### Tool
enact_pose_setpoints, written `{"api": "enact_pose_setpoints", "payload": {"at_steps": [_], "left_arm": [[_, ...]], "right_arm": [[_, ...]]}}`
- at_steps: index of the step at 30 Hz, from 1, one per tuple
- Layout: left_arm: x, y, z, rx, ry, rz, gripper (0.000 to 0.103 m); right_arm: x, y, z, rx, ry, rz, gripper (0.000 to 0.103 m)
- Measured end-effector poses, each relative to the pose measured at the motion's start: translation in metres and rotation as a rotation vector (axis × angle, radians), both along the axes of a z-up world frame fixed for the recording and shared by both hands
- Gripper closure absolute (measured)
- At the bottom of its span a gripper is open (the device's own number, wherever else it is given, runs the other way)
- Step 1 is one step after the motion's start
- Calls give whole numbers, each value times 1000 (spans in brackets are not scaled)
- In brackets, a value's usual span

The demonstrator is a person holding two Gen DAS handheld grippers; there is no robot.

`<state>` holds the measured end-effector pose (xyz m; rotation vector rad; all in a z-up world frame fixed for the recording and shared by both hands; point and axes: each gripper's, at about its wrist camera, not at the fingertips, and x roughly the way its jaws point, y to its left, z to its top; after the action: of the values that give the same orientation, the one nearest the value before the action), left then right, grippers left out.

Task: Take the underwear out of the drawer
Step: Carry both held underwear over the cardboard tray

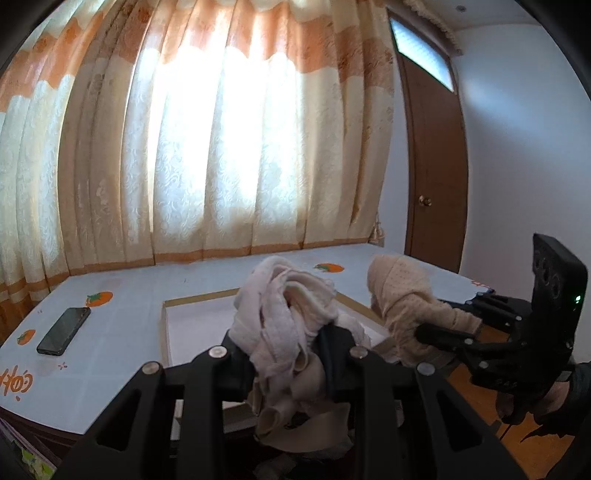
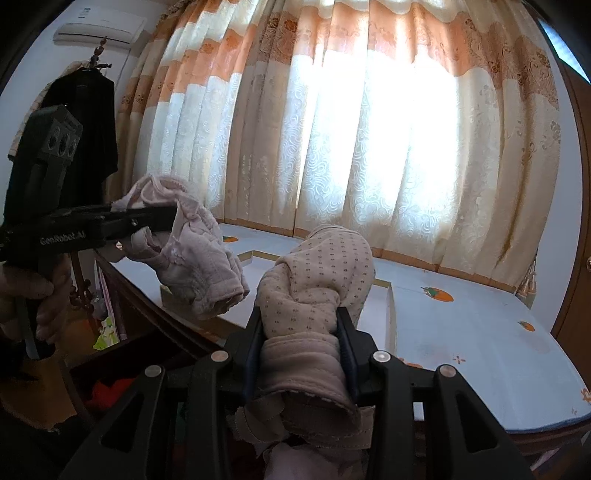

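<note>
Left tool point(image 1: 284, 343) clenches one whitish underwear bundle point(image 1: 291, 306); right tool point(image 2: 301, 343) clenches one dotted beige underwear point(image 2: 321, 269).

Sunlit cream-and-orange curtains point(image 1: 221, 147) filled the back wall, above a pale tabletop point(image 1: 122, 314) printed with orange fruit. A brown door point(image 1: 432, 166) stood right; an air conditioner point(image 2: 99, 31) hung left (high up).
</note>
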<state>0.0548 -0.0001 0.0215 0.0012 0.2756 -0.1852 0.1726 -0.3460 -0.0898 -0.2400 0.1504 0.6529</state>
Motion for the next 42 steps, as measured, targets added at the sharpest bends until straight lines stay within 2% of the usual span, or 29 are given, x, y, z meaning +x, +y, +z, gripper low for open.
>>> {"api": "enact_pose_setpoints", "payload": {"at_steps": [7,20,27,38,42], "left_arm": [[41,14,3,-44,80,8,77],[99,8,15,5,178,-33,77],[132,7,11,0,244,-50,77],[189,17,1,-64,381,-70,77],[211,17,-6,-73,456,-100,77]], "right_arm": [[35,3,12,-15,74,-6,63],[98,20,29,-55,217,22,62],[136,33,33,-88,288,28,62],[186,46,20,-91,371,-3,62],[203,50,15,-102,390,-13,62]]}}
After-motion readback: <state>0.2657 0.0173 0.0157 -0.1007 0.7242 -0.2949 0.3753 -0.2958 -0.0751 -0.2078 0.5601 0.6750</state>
